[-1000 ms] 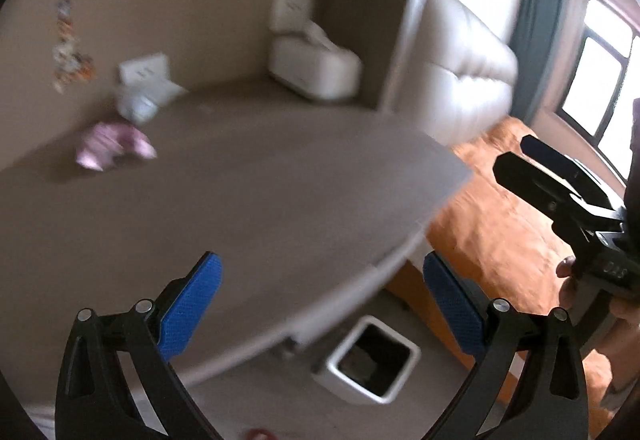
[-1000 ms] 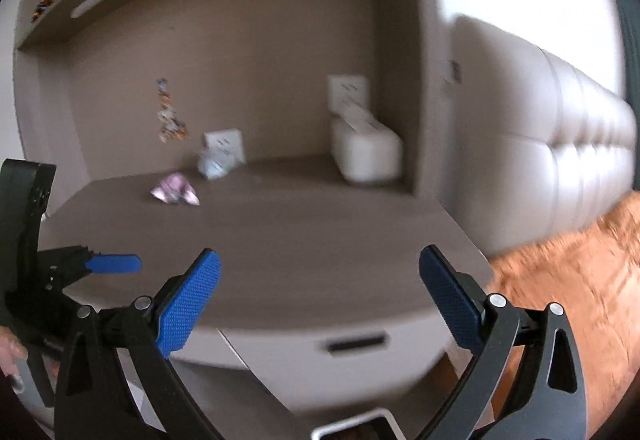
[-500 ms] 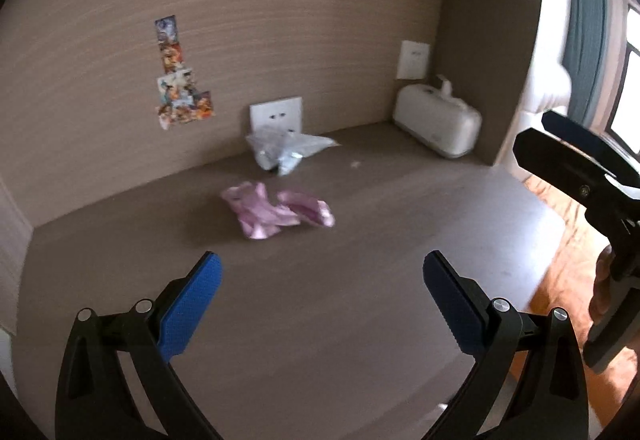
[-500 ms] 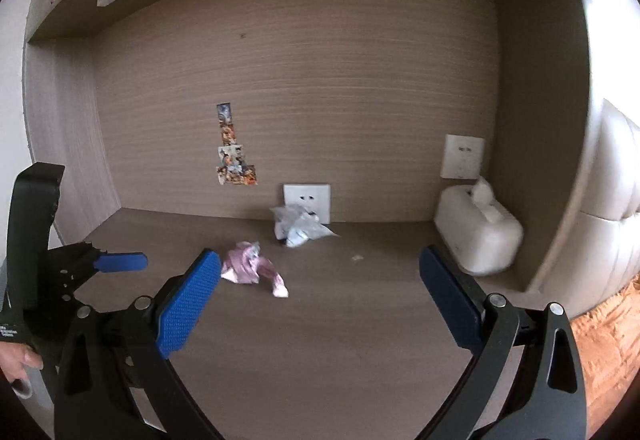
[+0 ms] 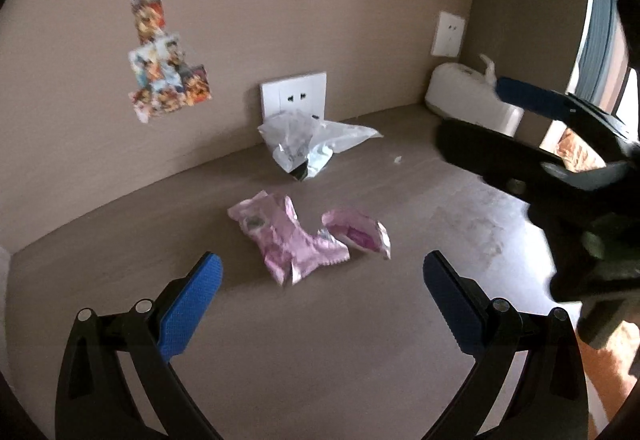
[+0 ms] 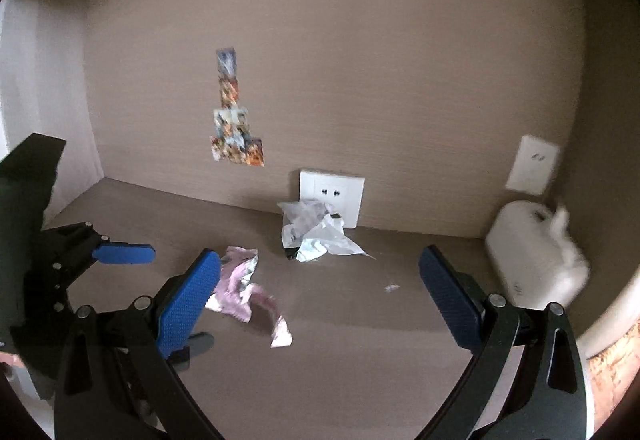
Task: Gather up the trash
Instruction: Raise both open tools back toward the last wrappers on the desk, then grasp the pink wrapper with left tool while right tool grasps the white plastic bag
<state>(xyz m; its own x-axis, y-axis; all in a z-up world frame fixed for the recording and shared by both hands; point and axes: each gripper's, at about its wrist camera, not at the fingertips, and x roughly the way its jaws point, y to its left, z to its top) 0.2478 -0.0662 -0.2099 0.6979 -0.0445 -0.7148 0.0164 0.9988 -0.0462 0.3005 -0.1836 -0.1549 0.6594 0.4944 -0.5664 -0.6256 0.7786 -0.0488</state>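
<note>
A crumpled pink wrapper [image 5: 298, 240] lies on the brown desk [image 5: 320, 340], just ahead of my open, empty left gripper [image 5: 322, 274]. A crumpled white and silver wrapper [image 5: 308, 142] lies behind it against the wall socket. In the right wrist view the pink wrapper [image 6: 248, 288] sits by the left finger of my open, empty right gripper [image 6: 320, 272], and the white wrapper [image 6: 314, 234] is farther back. The right gripper also shows at the right edge of the left wrist view [image 5: 532, 128].
A white tissue box [image 6: 536, 256] stands at the desk's back right corner. A wall socket [image 6: 332, 194] and stickers [image 6: 236, 132] are on the back wall. A small white scrap [image 6: 390, 287] lies on the desk. A side panel closes the left.
Both grippers have swung from the desk edge and the bin toward the back wall and come closer to the wrappers. Both stay open.
</note>
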